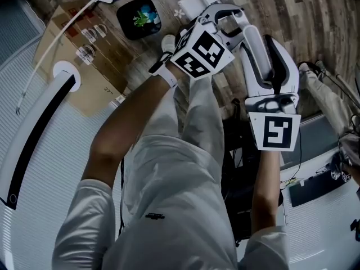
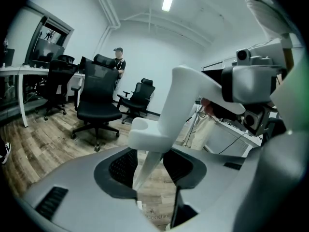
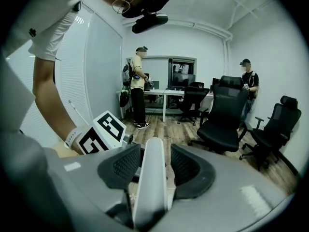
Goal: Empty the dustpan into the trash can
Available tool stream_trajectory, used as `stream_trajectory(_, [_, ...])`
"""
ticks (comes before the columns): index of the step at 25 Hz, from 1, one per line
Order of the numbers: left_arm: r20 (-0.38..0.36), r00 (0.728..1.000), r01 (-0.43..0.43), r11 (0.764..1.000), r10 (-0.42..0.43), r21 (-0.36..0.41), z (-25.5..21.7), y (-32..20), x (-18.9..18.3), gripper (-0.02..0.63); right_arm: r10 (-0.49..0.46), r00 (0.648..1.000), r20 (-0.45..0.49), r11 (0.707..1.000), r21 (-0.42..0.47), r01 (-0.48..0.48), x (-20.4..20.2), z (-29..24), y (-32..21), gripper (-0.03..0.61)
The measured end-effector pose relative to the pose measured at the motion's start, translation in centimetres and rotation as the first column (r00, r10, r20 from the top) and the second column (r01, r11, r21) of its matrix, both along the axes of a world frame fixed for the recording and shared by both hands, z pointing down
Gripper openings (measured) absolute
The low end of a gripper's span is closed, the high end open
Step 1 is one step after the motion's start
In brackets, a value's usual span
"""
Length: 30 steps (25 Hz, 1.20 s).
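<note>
Looking along the left gripper [image 2: 149, 170], its two black pads [image 2: 123, 166] stand apart on either side of the one dustpan handle [image 2: 166, 115], which is white, a thin stalk thickening into a bent arm; neither presses it.

In the right gripper view the right gripper [image 3: 153, 166] is spread too, one pad just clear of each side of the handle; two people [image 3: 137, 86] stand beyond it.

In the head view one black trash can [image 1: 139, 18] sits left of the handle, one cardboard box [image 1: 84, 55] farther left.
</note>
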<state>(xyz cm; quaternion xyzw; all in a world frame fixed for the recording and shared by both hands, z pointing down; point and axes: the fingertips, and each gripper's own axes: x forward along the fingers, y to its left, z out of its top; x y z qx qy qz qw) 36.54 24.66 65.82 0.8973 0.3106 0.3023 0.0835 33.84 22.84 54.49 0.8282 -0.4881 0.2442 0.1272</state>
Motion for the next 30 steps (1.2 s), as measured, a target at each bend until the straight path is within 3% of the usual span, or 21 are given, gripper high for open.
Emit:
stream_trajectory(9, [0.029,0.997,0.075,0.997,-0.075,0.025,-2.4,-1.3,-3.3,0.193,0.036,0.998,-0.043,0.999,-0.023,-0.037,-1.1,-2.8,1.2,0.178])
stream_trajectory(15, [0.013,0.980,0.199,0.979,-0.199,0.036,-7.1,-4.8,-6.2,0.192,0.067,0.994,-0.083,0.998,0.002,-0.067,-2.3,-6.5,1.6,0.124])
stream_trajectory(23, [-0.035,0.930,0.368,0.927,-0.367,0.068,-15.9,-9.1,-11.9,0.028,0.033,0.996,-0.077,0.999,0.014,-0.032,-6.0,-10.6,1.9,0.036])
stream_trajectory(30, [-0.018,0.889,0.458,0.888,-0.458,0.052,-23.7,-9.9,-16.8,0.008,0.014,0.999,-0.047,0.999,0.052,-0.011,-9.3,-14.3,2.0,0.011])
